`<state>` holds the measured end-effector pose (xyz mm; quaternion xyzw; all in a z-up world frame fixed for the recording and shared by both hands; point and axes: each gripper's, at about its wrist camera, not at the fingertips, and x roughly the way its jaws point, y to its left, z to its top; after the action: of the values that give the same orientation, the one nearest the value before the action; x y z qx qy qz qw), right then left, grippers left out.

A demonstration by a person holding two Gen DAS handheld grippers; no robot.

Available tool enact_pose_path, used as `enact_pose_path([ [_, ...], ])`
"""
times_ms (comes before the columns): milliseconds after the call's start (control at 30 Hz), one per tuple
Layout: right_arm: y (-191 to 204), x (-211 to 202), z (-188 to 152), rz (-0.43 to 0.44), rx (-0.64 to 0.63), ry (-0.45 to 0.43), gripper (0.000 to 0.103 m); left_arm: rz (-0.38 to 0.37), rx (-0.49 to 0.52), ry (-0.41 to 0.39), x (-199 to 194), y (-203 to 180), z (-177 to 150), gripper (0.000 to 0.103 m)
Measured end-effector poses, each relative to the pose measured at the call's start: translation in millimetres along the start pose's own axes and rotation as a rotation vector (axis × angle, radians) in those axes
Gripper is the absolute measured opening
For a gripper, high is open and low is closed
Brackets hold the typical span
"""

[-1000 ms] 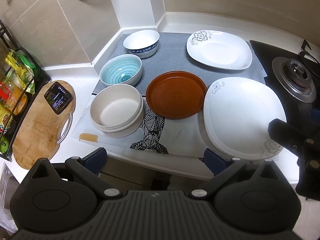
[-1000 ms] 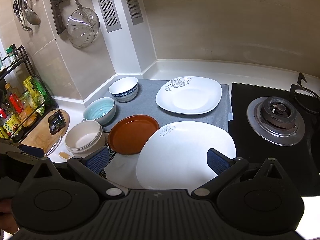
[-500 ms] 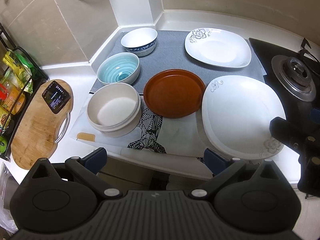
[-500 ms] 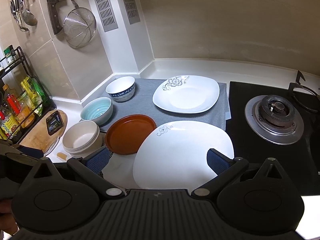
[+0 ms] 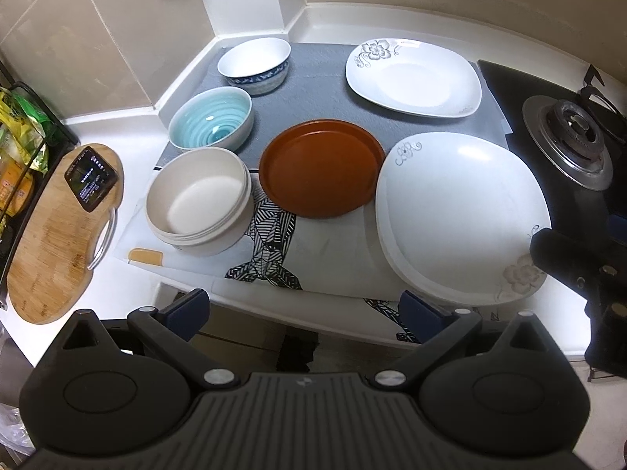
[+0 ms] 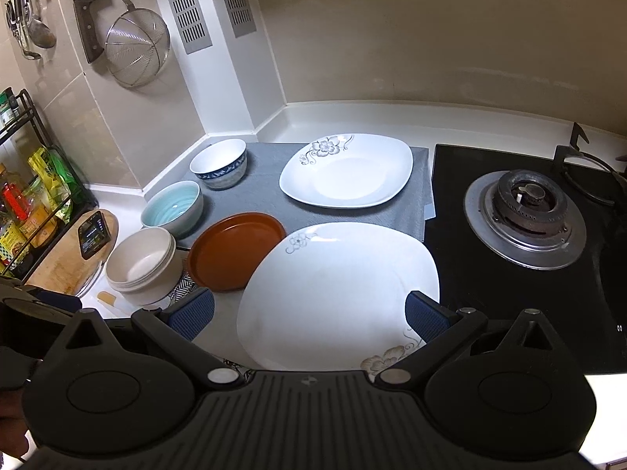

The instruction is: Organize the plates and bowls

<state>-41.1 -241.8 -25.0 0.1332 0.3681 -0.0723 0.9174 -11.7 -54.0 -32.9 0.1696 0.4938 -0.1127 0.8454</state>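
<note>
A stack of two large white flowered plates (image 5: 458, 215) (image 6: 341, 293) lies at the counter's front right. A brown round plate (image 5: 321, 166) (image 6: 235, 250) sits left of it. Another white flowered plate (image 5: 413, 76) (image 6: 347, 170) rests on the grey mat behind. Down the left stand a blue-patterned bowl (image 5: 254, 64) (image 6: 219, 162), a teal bowl (image 5: 211, 117) (image 6: 172, 207) and stacked cream bowls (image 5: 200, 203) (image 6: 141, 264). My left gripper (image 5: 303, 309) hangs open before the counter edge. My right gripper (image 6: 309, 309) is open above the near rim of the big plates.
A wooden cutting board (image 5: 51, 243) with a phone (image 5: 91, 178) lies at the left, by a rack of packets (image 6: 31, 211). A gas burner (image 6: 525, 219) sits on the black hob at the right. A strainer (image 6: 137, 51) and a knife hang on the wall.
Both grippers have drifted slightly forward and down toward the dishes. The dishes have not moved.
</note>
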Motion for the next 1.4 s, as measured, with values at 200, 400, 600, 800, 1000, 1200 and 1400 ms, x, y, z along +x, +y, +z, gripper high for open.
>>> enact_pose_path([
  [200, -9.1, 7.6, 2.9, 0.028, -0.001, 0.023, 0.103, -0.008, -0.029, 0.029, 9.1, 0.7, -1.4, 0.103],
  [400, -9.9, 18.3, 5.6, 0.062, -0.043, 0.046, 0.103, 0.002, -0.079, 0.066, 17.0, 8.2, -4.8, 0.103],
  [600, -1.8, 33.5, 11.8, 0.084, -0.049, 0.072, 0.103, -0.004, -0.104, 0.095, 22.2, 25.2, -7.9, 0.103],
  [800, 13.7, 47.4, 21.5, 0.047, -0.033, 0.080, 0.103, -0.087, -0.122, 0.093, 36.6, 48.9, -2.7, 0.103],
  [1000, 35.1, 61.4, 37.6, 0.061, -0.040, 0.108, 0.103, -0.178, -0.155, 0.090, 56.4, 67.7, 5.0, 0.103],
  [1200, 55.2, 80.7, 48.1, 0.044, -0.099, 0.175, 0.103, -0.216, -0.176, 0.120, 75.3, 84.5, 4.3, 0.103],
  [1400, 62.0, 117.3, 68.4, 0.064, -0.138, 0.239, 0.103, -0.225, -0.278, 0.165, 94.6, 98.5, 8.1, 0.103],
])
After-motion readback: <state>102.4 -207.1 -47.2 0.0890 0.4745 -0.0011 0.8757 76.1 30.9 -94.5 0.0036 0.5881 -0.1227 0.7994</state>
